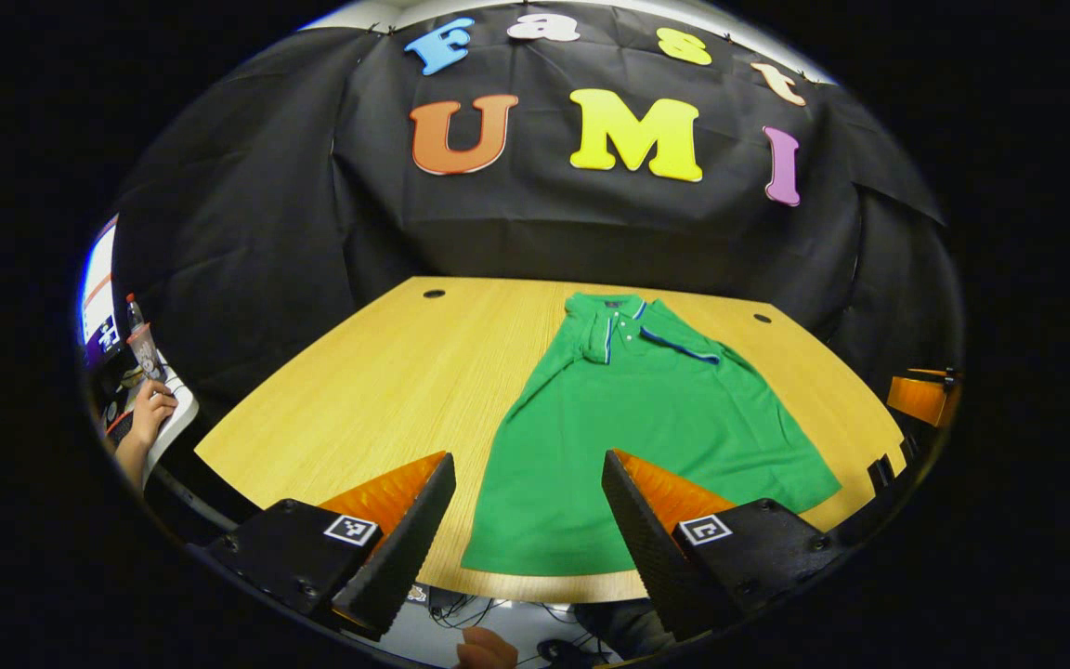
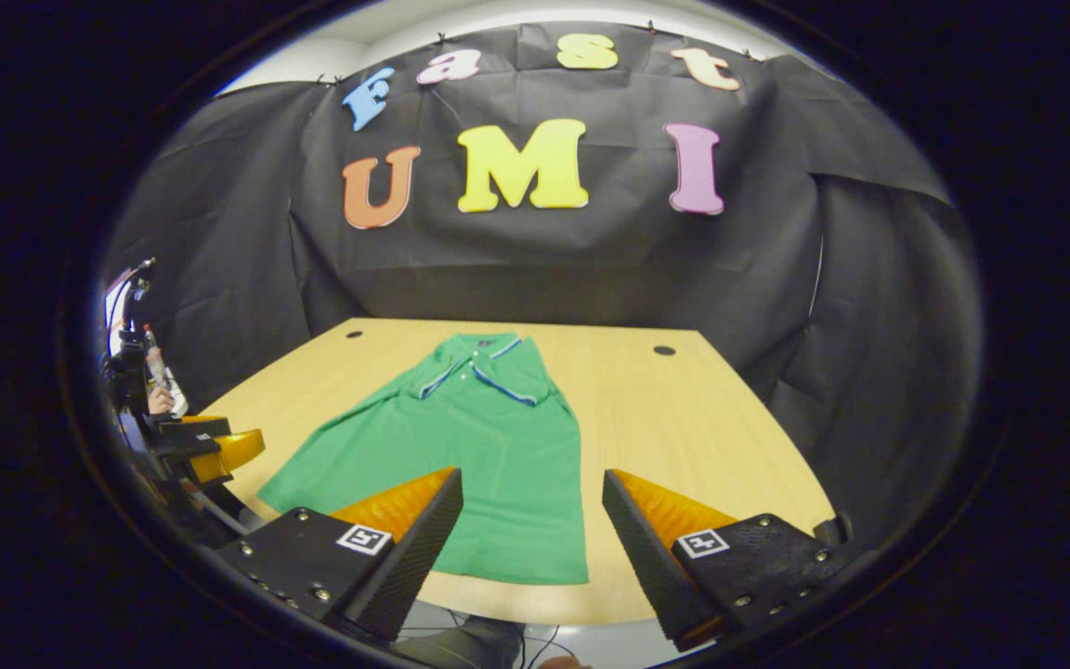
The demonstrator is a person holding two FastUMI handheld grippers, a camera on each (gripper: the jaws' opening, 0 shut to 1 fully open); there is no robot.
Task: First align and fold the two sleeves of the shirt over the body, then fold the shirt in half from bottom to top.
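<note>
My left tongs [image 1: 528, 520] hang above the near edge of the bench [image 1: 377, 390], fingers spread wide apart and gripping nothing. My right tongs [image 2: 531, 525] hang likewise over the near edge, fingers equally wide apart and empty. The green shirt [image 1: 632, 427] lies flat on the bench, collar [image 1: 617, 311] toward the far edge and hem toward me, reaching almost to the near edge. Both sleeves are already folded in over the chest, their white-and-blue trimmed cuffs [image 1: 681, 345] lying just below the collar; the body below is spread out and not yet folded in half. In the left gripper view the shirt sits between and beyond my fingers, slightly to the right; in the right gripper view the shirt [image 2: 489, 446] lies toward the left. Two round holes [image 1: 434, 294] mark the bench's far corners. At the far left, a person's hand [image 1: 152, 409] rests on another desk.
</note>
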